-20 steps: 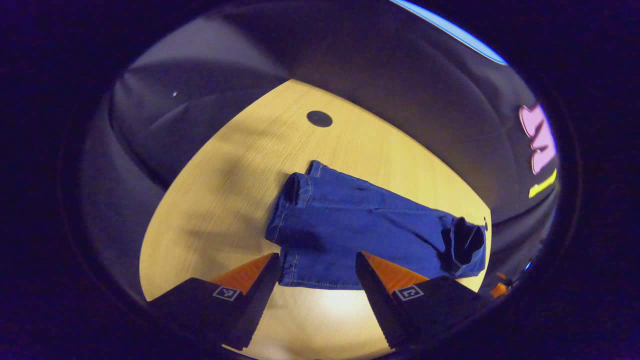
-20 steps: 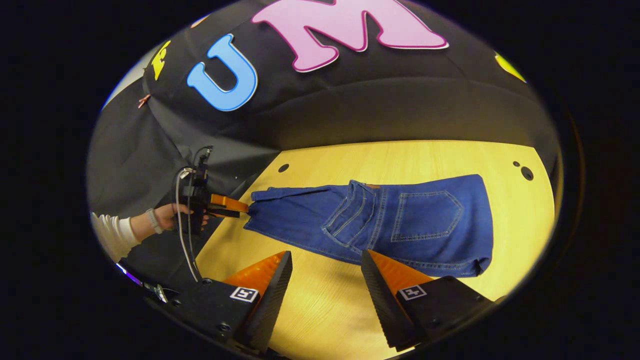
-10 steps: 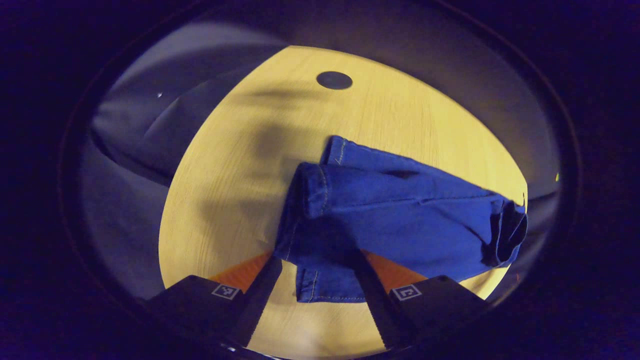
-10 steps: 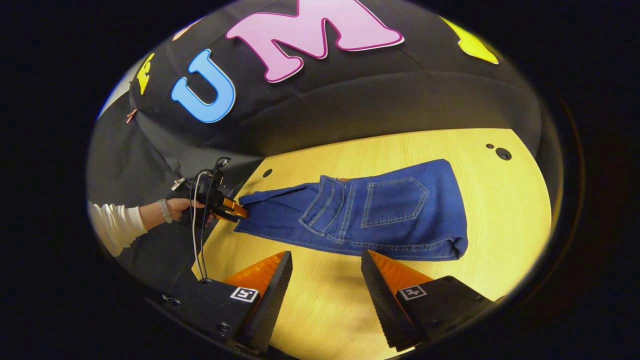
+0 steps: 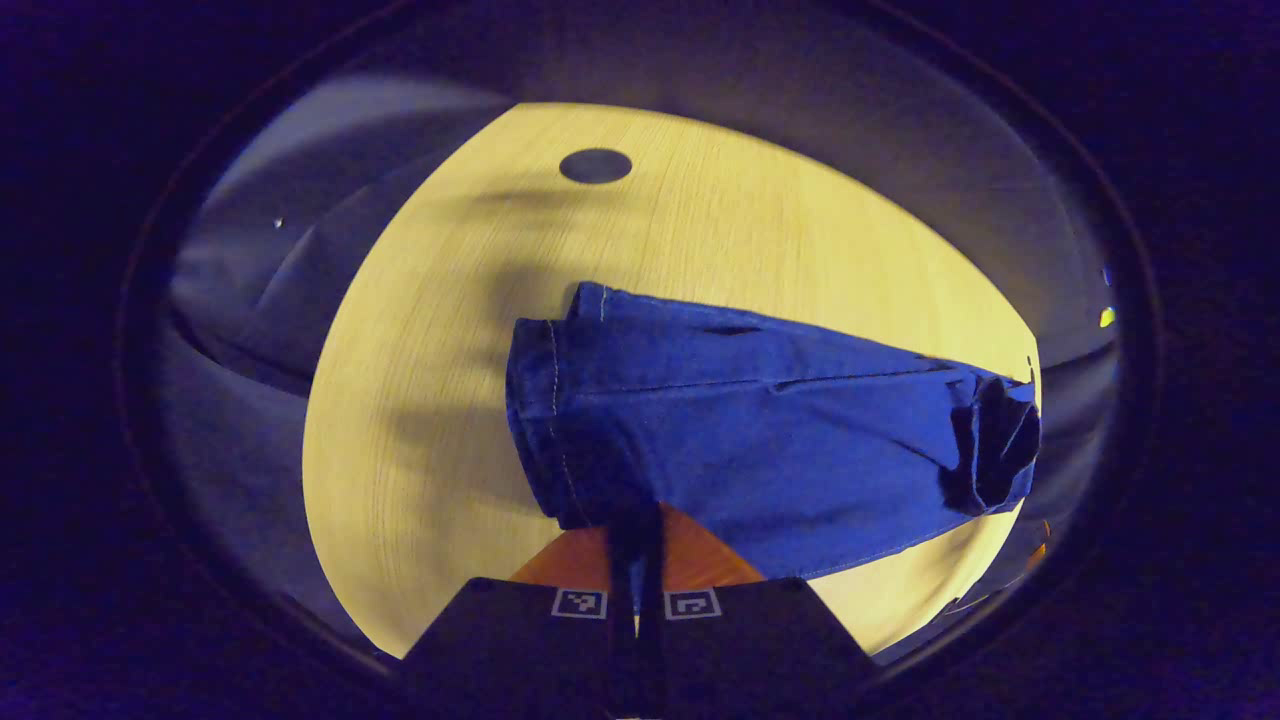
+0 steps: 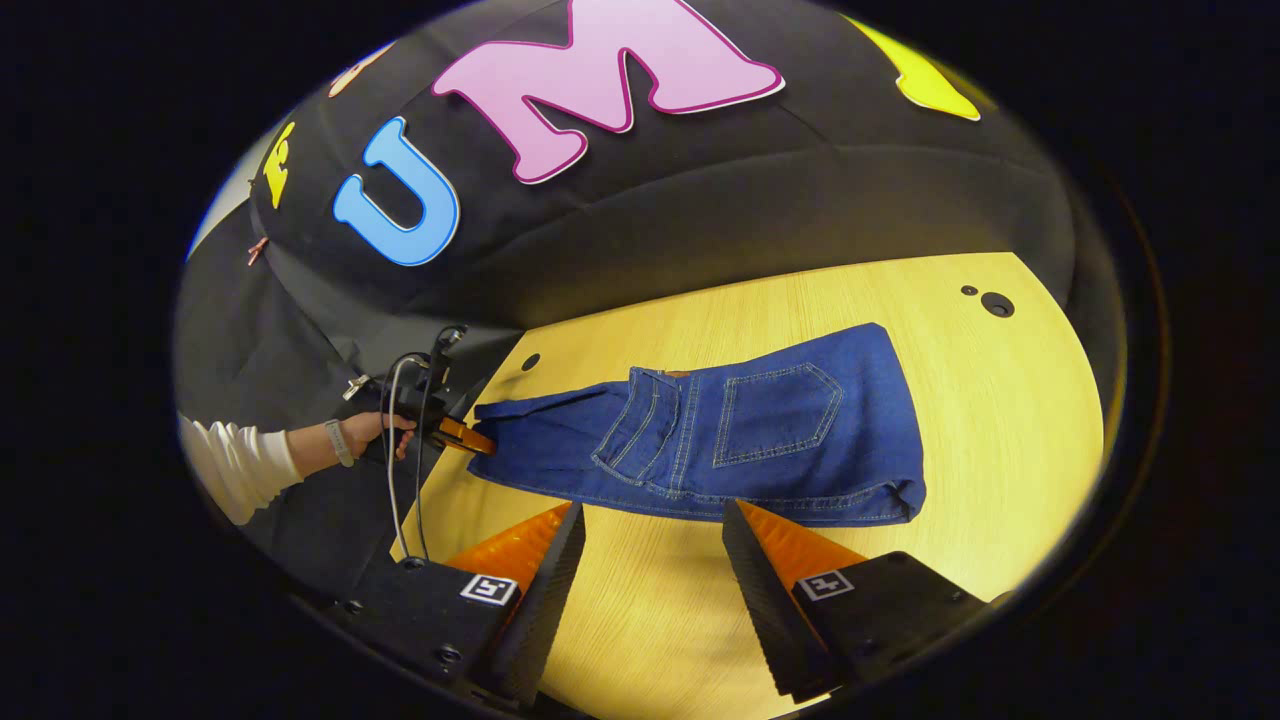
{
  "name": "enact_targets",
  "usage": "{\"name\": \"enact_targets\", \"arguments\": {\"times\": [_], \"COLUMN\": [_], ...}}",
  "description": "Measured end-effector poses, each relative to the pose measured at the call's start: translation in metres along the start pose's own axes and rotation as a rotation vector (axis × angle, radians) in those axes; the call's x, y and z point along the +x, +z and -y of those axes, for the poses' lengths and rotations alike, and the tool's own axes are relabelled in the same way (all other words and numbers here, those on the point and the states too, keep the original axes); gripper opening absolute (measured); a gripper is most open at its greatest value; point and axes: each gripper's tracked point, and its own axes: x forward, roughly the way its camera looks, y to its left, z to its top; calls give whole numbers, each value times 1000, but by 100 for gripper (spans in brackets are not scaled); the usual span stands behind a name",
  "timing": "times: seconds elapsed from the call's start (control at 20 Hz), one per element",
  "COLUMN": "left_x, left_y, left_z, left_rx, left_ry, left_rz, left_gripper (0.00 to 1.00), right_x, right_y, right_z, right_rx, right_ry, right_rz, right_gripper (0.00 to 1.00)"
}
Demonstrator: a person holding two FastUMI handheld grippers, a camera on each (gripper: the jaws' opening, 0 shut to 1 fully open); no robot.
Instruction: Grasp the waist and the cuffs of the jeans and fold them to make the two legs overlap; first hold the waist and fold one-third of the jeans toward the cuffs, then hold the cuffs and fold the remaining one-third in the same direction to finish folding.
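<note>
Blue jeans (image 6: 720,440) lie on the wooden table (image 6: 1000,420), legs overlapped, the waist folded over toward the cuffs so the back pocket faces up. In the left gripper view the cuffs (image 5: 545,420) sit close ahead, and my left gripper (image 5: 635,530) is shut on the near cuff edge. In the right gripper view that left gripper (image 6: 470,440) bites the cuff end at the table's left side, held by a hand (image 6: 370,435). My right gripper (image 6: 645,565) hangs open above bare table, in front of the jeans and apart from them.
The black cloth wall (image 6: 700,220) stands behind the table. Dark round holes (image 6: 997,304) mark the table's far right corner, and another hole (image 5: 595,166) lies beyond the cuffs. A cable (image 6: 395,480) hangs from the left gripper. A white sleeve (image 6: 235,470) enters from the left.
My left gripper has moved onto the cuffs and closed on them; it was open before. The right gripper stayed open and drifted slightly, the jeans shifting left in its view.
</note>
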Motion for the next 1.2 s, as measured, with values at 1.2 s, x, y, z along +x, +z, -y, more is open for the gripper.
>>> {"name": "enact_targets", "arguments": {"times": [1.2], "left_x": [-31], "left_y": [-70], "left_z": [568], "left_rx": [531], "left_ry": [-452], "left_rz": [70], "left_gripper": [6], "right_x": [-164], "right_y": [36], "right_z": [96], "right_rx": [72], "right_ry": [-128], "right_rz": [260], "right_gripper": [85]}}
